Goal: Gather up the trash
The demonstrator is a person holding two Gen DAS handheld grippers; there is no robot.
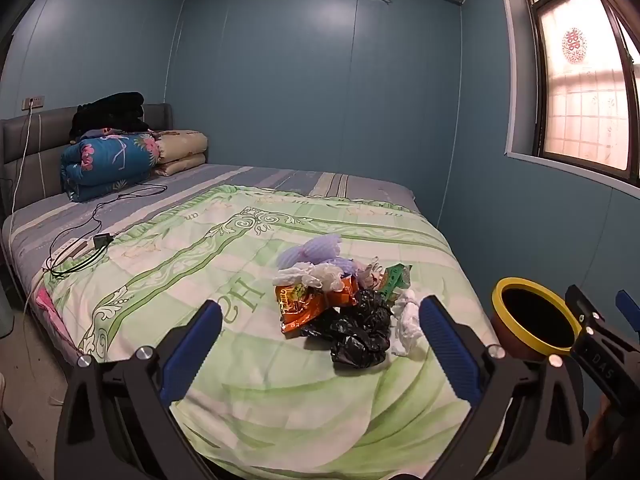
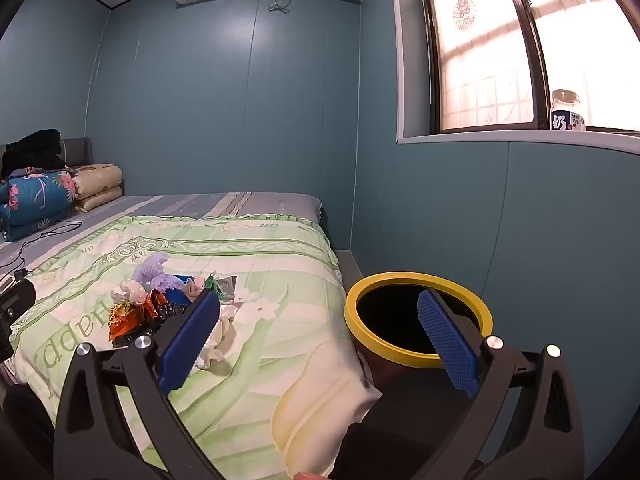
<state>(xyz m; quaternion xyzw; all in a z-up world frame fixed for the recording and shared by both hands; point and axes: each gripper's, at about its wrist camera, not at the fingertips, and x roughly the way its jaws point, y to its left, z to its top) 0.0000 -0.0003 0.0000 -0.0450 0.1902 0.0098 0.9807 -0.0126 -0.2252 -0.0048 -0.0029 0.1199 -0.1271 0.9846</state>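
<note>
On the green floral quilt (image 1: 248, 380), a heap of trash (image 1: 340, 300) waits between wide-spread jaws.

Left gripper (image 1: 320, 344) stands fully spread and empty, the heap at its twelve o'clock: black plastic bag (image 1: 360, 328), orange snack wrapper (image 1: 304, 304), white tissue (image 1: 406, 320), purple foam netting (image 1: 312, 252). Right gripper (image 2: 318, 340) is likewise wide and holds nothing; the yellow-rimmed bin (image 2: 416, 354) sits beside the bed at one o'clock, the trash at ten o'clock.
</note>
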